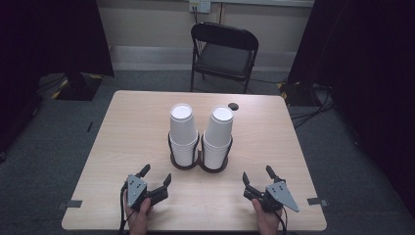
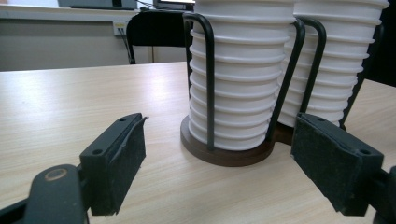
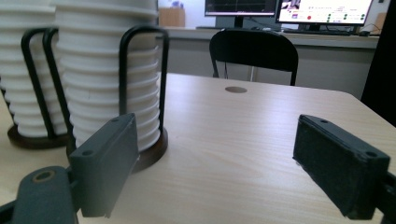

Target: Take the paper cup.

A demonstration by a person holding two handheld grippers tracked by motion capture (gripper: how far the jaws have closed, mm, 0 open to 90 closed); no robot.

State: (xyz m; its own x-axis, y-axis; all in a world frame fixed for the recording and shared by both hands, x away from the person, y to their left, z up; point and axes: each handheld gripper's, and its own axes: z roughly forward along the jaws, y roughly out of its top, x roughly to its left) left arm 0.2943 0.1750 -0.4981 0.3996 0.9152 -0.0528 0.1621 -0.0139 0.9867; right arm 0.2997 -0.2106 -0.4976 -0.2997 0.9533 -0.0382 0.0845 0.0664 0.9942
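On the light wooden surface, at its near left edge, the left tool rests with its jaws spread wide and nothing between them. Ahead of it, at the middle of the surface, stand two stacks of white cups: the left stack and, just beside it, the right stack, each nested upside down with ribbed rims showing. Both sit in one dark holder with two round bases and black wire hoops rising up the sides; those hoops cross the lower cups. Behind the right stack lies one small dark round hole in the surface. Beyond the far edge stands one black folding chair. At the near right, the right tool lies likewise open and empty, well apart from the stacks.
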